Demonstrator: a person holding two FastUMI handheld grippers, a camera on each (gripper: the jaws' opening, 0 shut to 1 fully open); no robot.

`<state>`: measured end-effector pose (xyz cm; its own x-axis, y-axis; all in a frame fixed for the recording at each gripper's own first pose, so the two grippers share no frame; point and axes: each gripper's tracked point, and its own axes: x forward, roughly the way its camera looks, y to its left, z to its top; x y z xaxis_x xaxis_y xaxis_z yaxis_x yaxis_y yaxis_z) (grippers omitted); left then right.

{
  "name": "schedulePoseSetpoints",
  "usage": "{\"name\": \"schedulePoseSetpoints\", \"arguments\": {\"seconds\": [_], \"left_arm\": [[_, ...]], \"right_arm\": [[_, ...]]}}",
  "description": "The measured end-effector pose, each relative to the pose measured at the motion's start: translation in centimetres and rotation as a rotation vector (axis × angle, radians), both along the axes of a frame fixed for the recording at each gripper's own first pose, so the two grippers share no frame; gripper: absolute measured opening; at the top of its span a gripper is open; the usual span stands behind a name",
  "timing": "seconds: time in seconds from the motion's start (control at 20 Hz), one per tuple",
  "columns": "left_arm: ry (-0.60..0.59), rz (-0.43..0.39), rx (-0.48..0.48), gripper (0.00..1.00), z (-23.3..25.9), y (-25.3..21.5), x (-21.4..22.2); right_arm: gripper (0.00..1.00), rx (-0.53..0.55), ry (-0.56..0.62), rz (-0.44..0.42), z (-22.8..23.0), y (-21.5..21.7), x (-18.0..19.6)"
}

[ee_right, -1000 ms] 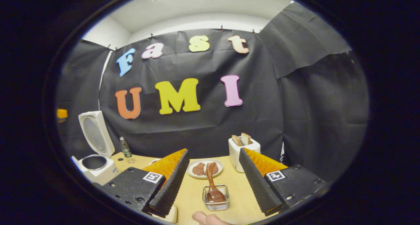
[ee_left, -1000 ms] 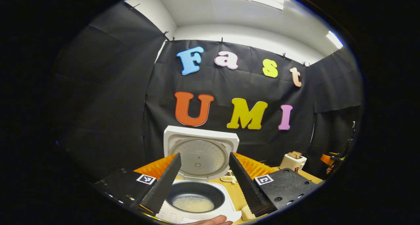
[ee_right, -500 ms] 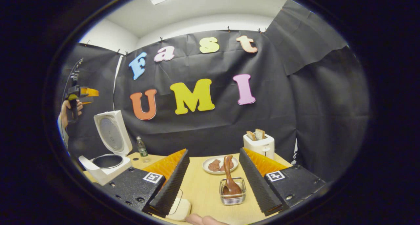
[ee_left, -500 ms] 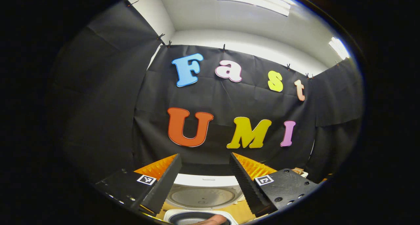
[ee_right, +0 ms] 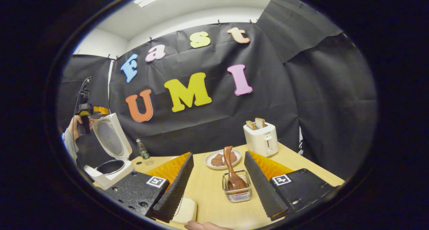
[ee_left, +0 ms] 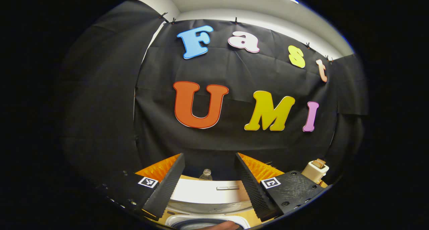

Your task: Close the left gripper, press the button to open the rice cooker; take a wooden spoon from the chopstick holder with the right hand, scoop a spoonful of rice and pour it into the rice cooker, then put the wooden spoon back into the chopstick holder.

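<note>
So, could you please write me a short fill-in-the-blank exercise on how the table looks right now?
1. The lid of the rice cooker stands ____.
2. The wooden spoon stands in the wire chopstick holder, bowl end ____.
3. Two slices of bread stick up from the white ____, behind the plate.
4. The right gripper has its jaws ____, with the holder between them in the right gripper view.

Missing words: open; down; toaster; open

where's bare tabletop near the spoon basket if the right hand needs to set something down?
Bare table to the right of the wire holder, in front of the toaster. Tighter behind: the plate sits close. A pale block lies left.
</note>
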<state>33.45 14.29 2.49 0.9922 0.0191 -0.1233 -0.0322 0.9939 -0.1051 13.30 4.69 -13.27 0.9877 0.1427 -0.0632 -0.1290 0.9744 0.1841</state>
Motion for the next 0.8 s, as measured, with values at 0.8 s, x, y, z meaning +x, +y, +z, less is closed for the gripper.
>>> {"name": "schedulePoseSetpoints", "arguments": {"seconds": [0.8], "left_arm": [[0.354, -0.015, 0.007, 0.95, -10.2, -2.0, -12.5]], "right_arm": [[0.99, -0.028, 0.024, 0.047, -1.1, 1.7, -0.5]]}}
